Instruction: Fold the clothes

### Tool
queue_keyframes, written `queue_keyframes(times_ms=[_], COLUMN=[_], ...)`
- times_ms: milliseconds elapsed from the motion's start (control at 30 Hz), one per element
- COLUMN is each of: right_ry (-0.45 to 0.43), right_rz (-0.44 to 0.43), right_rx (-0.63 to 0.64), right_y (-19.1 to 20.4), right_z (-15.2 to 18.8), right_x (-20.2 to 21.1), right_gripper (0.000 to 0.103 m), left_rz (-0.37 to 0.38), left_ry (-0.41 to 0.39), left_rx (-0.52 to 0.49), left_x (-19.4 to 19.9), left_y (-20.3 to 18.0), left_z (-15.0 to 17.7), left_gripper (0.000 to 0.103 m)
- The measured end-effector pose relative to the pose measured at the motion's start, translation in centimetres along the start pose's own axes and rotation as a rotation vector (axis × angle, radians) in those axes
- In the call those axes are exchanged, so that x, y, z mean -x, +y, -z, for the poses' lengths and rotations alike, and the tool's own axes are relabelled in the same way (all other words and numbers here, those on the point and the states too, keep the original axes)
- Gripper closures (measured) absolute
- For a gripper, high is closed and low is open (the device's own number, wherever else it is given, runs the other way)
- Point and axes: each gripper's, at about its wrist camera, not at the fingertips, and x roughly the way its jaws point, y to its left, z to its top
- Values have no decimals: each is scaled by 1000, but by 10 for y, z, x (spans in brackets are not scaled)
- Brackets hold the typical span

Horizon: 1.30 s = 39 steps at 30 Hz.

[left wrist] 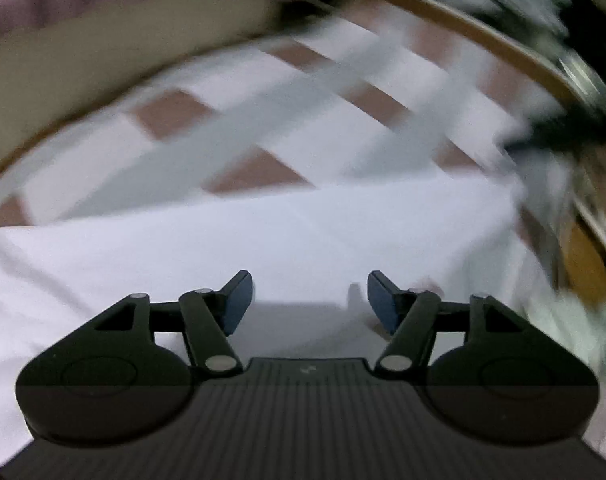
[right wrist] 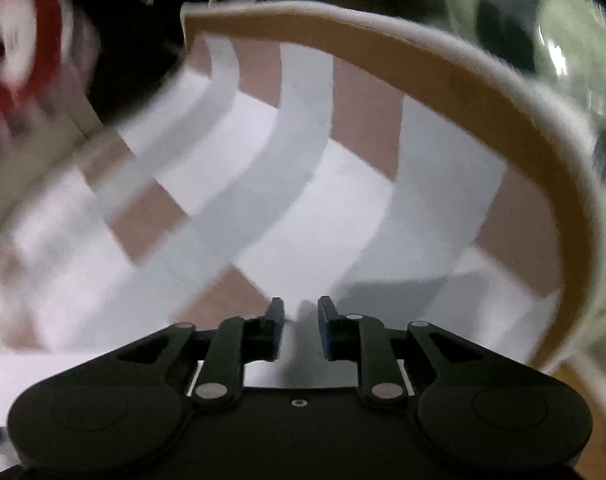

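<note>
My left gripper (left wrist: 310, 300) stands wide with nothing between its fingers, over the white garment (left wrist: 263, 232), which lies flat just below on the checked tablecloth (left wrist: 331, 92). My right gripper (right wrist: 301, 328) is narrower, with a clear gap; white cloth shows through it, but I see no pinch. Both views are smeared. For the next fold I judge it best to settle first, then take two corners of one edge level, so the cloth goes over square. The table's wooden edge (right wrist: 483, 80) runs close; I'd keep the cloth inside it. I can make out no basket or bin.
</note>
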Motion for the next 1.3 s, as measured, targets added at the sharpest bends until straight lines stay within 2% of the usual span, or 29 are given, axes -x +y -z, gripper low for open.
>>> queue_keyframes(times_ms=[33,67,133,167,233,267,300,367,400,433,467,500,567,667,733,800,833,900,933,1033,1100,1200,1267,1300], right_ry=[17,42,96,123,149,161,173,162,157,151,142,133,128,81,42,6,-8,-26,-31,-65,-88,-183,-249,-282], right_rz=[-42,-52,1,43,83,101,118,97,74,62,66,73,89,80,60,34,18,-14,-30,-83,-112,-126,-134,-138], right_rx=[-13,-3,68,110,147,162,178,190,193,206,233,263,278,263,247,221,203,158,131,60,24,8,-1,-6], right_y=[-3,-2,5,10,14,16,18,20,22,24,28,33,37,37,37,33,31,25,21,13,7,7,8,8], right_z=[1,3,7,9,14,16,18,17,17,18,19,20,19,13,11,9,7,5,4,4,4,2,2,1], right_x=[-3,-7,-16,-20,-26,-28,-31,-30,-29,-29,-29,-29,-28,-20,-13,-7,-6,-6,-7,-18,-21,-28,-33,-36], right_gripper=[51,47,39,38,38,38,39,49,70,81,82,84,86,87,87,87,87,87,87,87,87,88,88,87], left_rz=[-53,-108,-198,-242,-307,-328,-344,-363,-371,-379,-387,-385,-373,-282,-279,-287,-291,-303,-310,-399,-467,-568,-598,-624], left_ry=[-3,-2,39,64,103,92,69,57,53,49,46,40,28,44,48,51,52,50,49,-29,-108,-228,-259,-251], left_rx=[-7,-31,-139,-199,-245,-227,-196,-188,-189,-190,-192,-188,-175,79,93,77,69,7,-28,-129,-142,-162,-164,-152], left_x=[-3,-7,-19,-25,-35,-34,-32,-32,-32,-32,-33,-35,-41,-43,-41,-40,-39,-36,-35,-31,-29,-25,-33,-41], left_y=[8,14,19,20,29,36,43,49,52,54,57,60,66,96,92,85,81,65,57,35,31,26,31,34], left_z=[-6,-11,-17,-19,-18,-18,-17,-17,-17,-16,-16,-17,-21,-25,-25,-24,-24,-27,-28,-33,-42,-56,-67,-71], left_gripper=[37,37,37,37,31,19,18,18,18,13,4,0,0,0,0,7,22,85,103,103,103,103,103,103])
